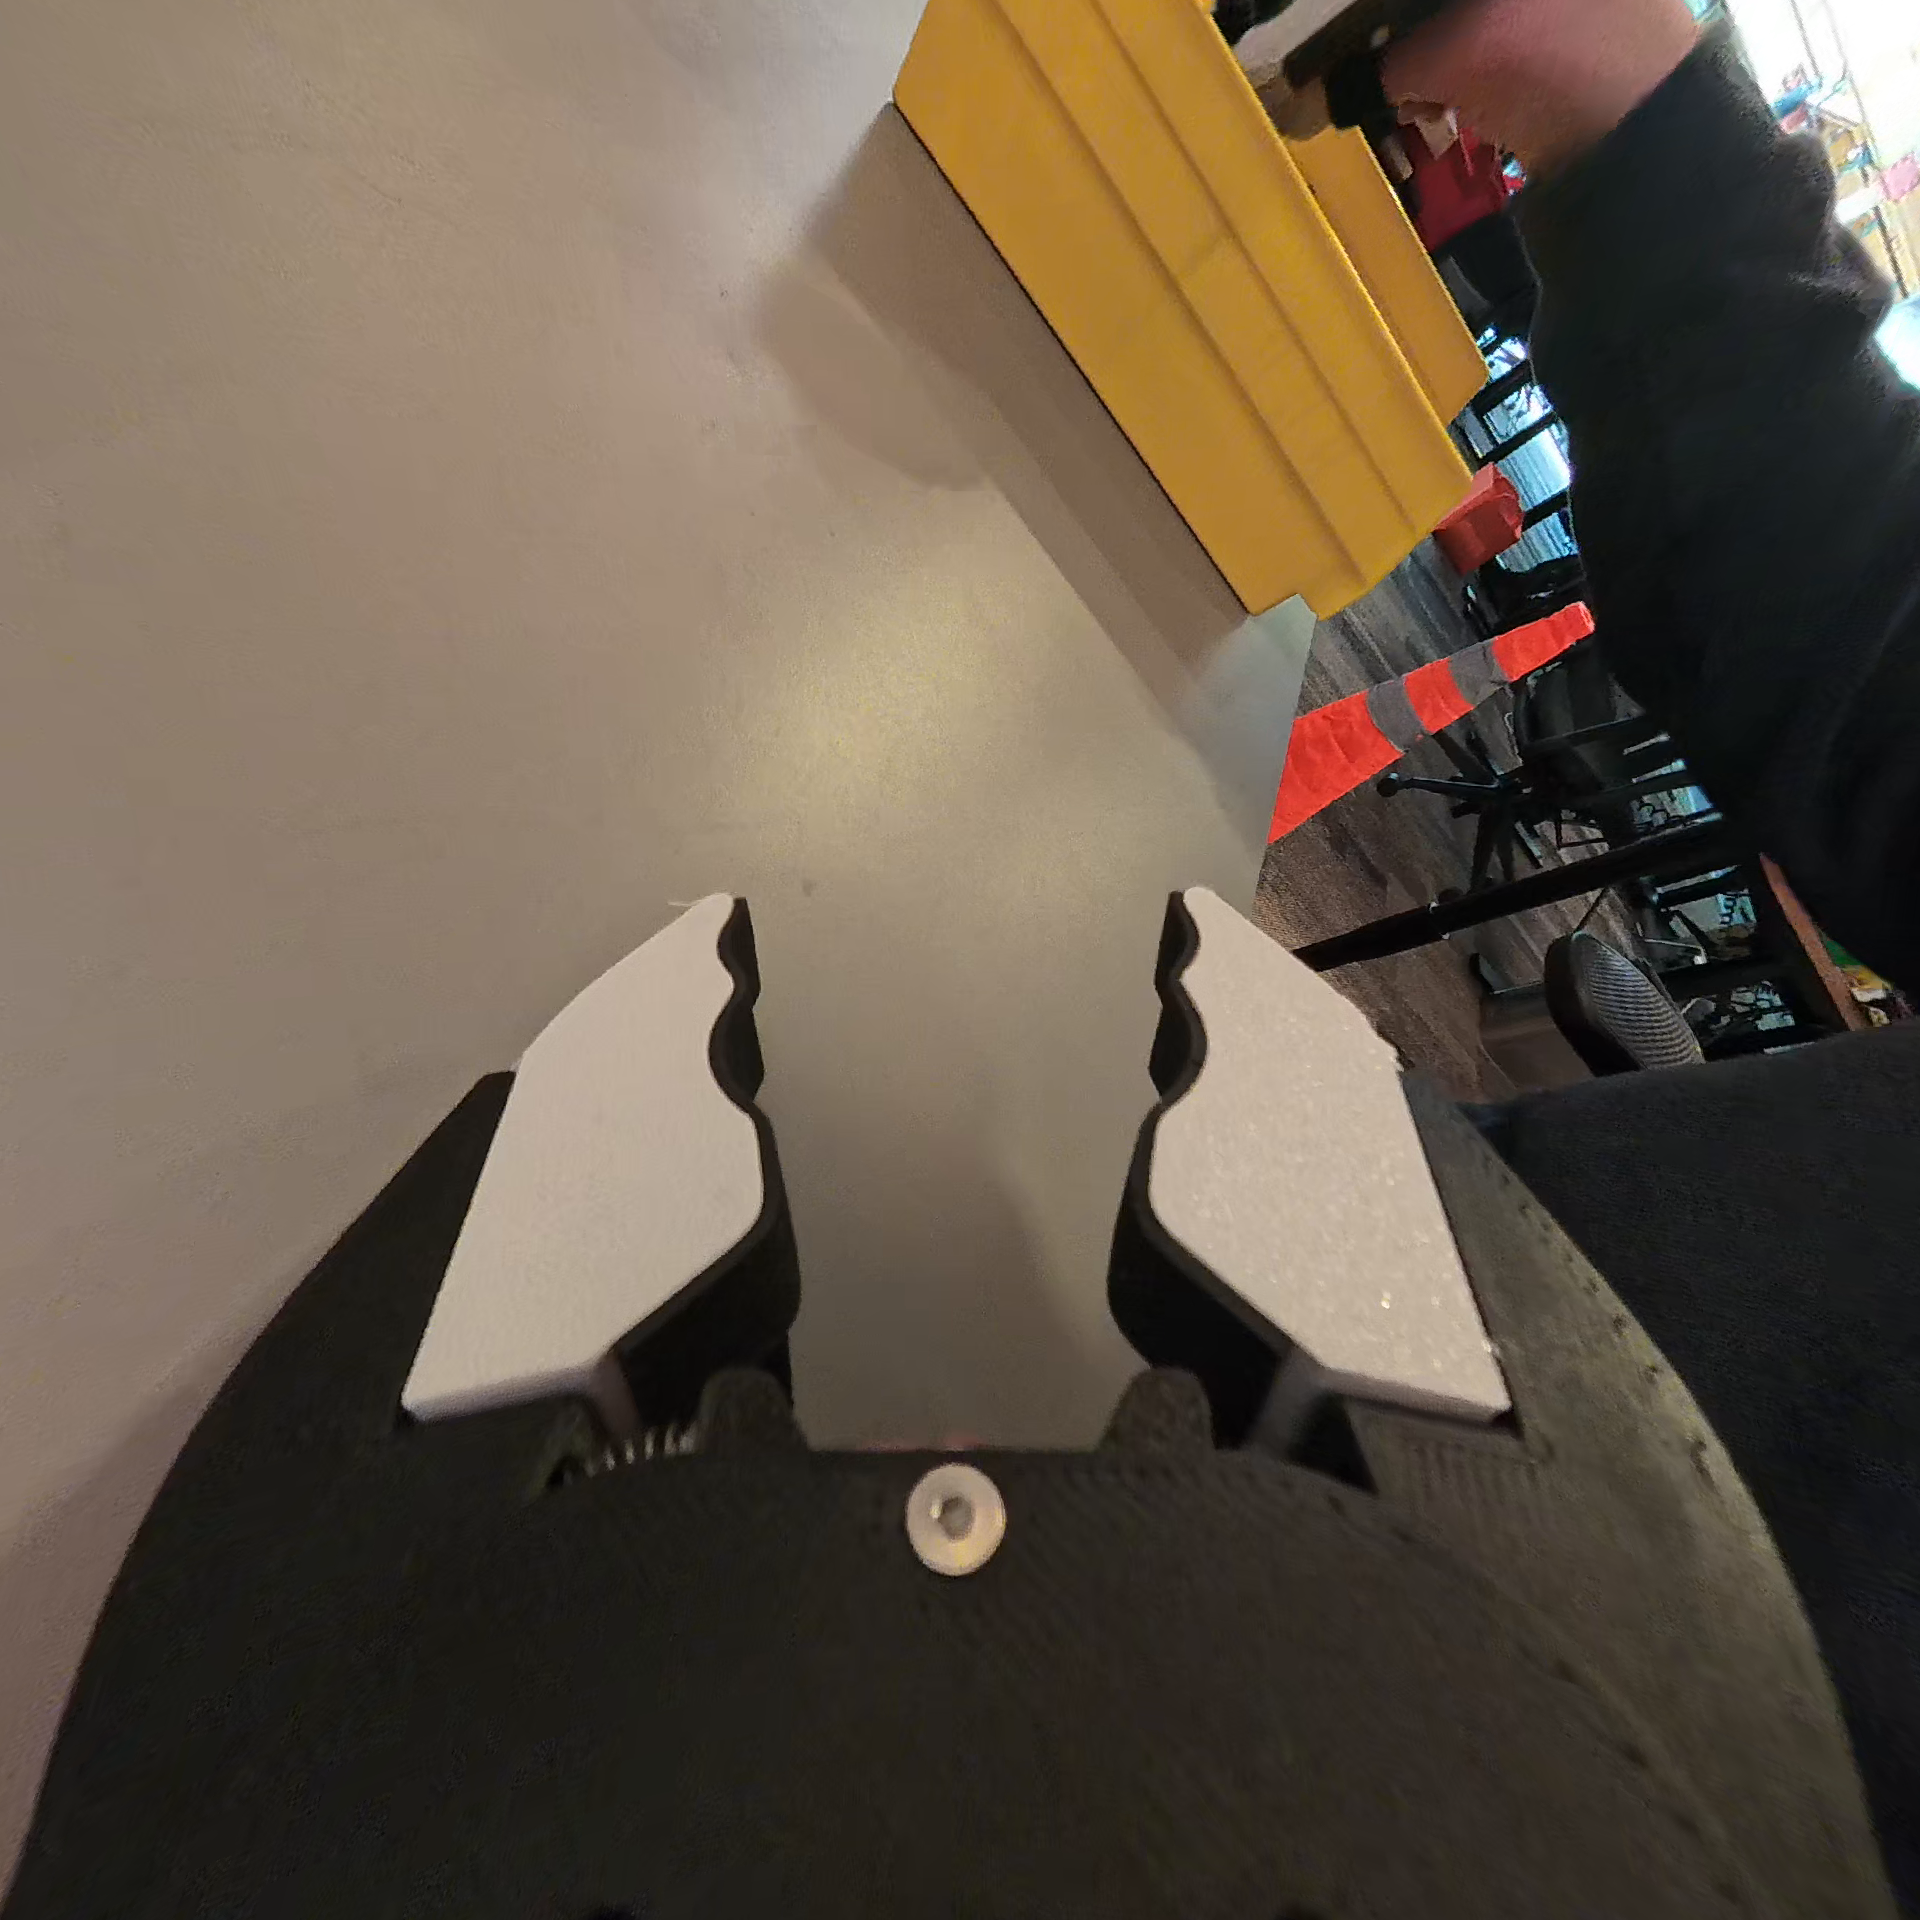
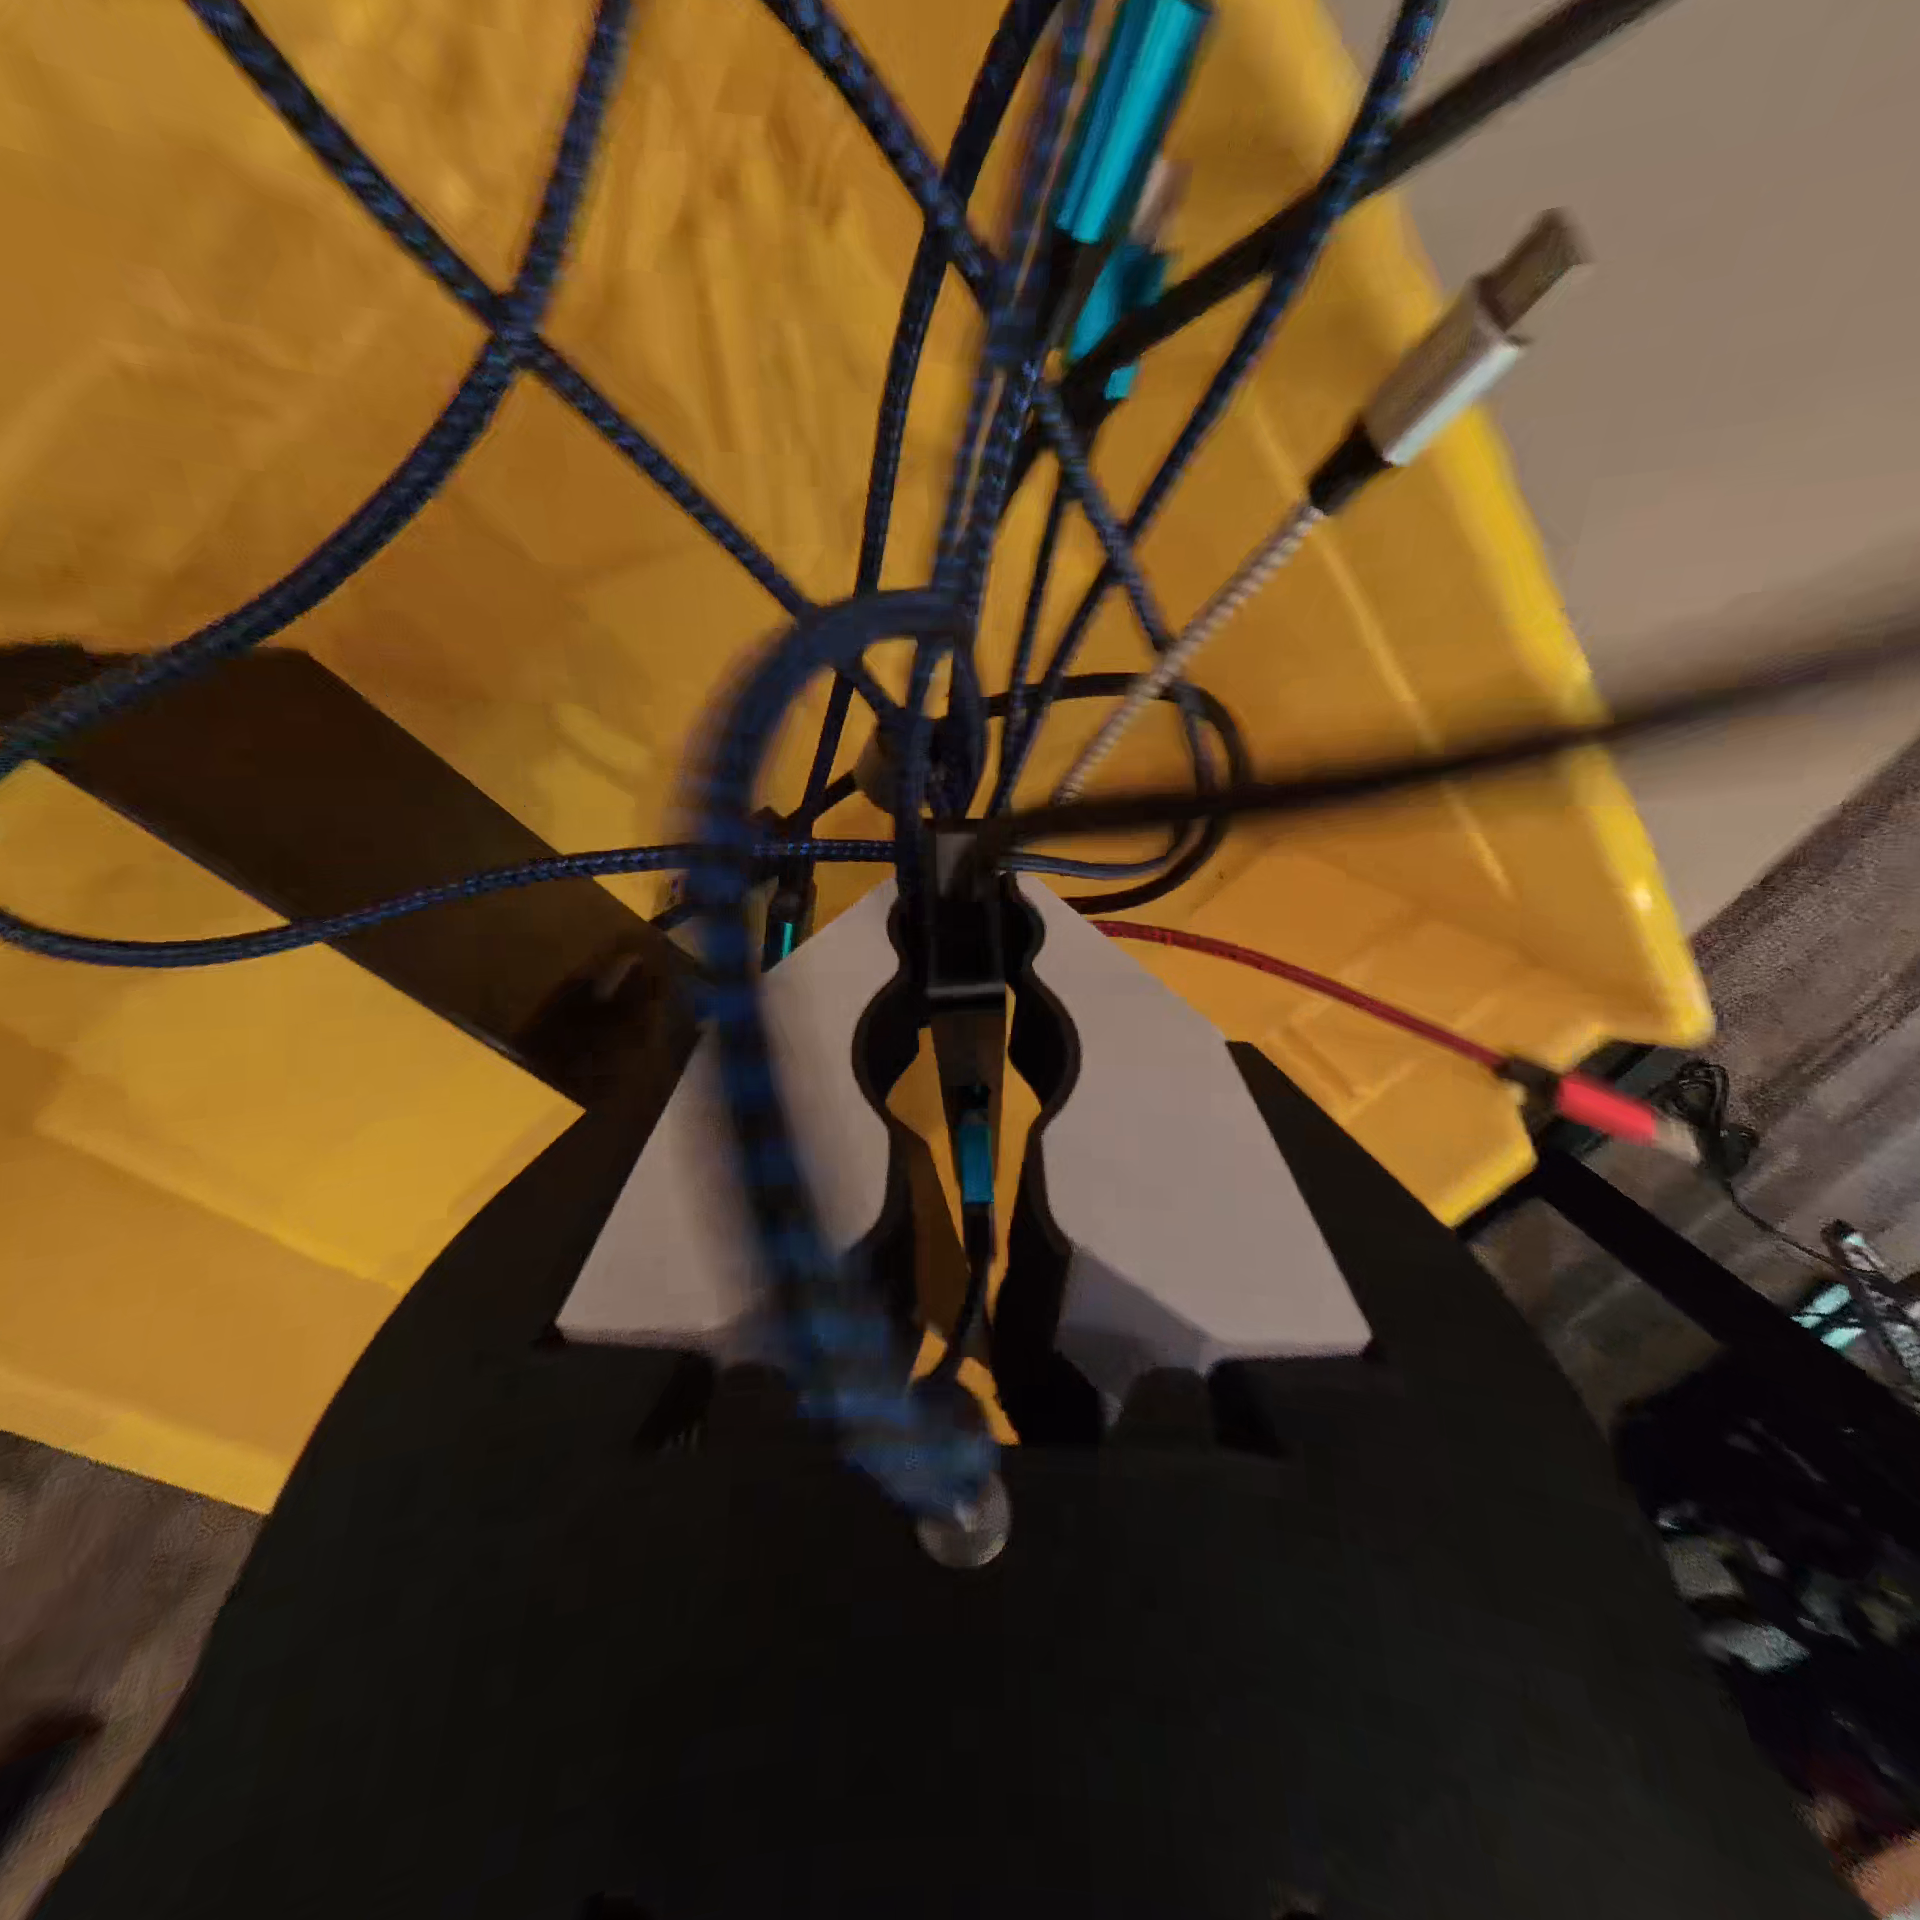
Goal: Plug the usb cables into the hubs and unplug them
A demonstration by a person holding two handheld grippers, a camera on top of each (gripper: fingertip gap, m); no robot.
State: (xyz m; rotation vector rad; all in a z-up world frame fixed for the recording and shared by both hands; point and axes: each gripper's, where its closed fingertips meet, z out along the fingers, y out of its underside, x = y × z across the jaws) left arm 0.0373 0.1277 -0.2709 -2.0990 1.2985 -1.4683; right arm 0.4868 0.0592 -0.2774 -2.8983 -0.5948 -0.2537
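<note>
1. The right gripper [image 2: 956,914] is clenched on a black connector [image 2: 961,940] at its fingertips, above the yellow bin [image 2: 312,416].
2. The braided cables [image 2: 499,322] look light and limp, likely to tangle; grip the rigid plug housings.
3. The left gripper [image 1: 956,925] is released and empty; bare table [image 1: 416,520] lies ahead, the table edge to its right.

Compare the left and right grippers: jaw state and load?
Left gripper stands open and empty over the bare table; right gripper is shut on a black plug, with cables hanging over the yellow bin. Both have white fingers with black wavy pads.
</note>
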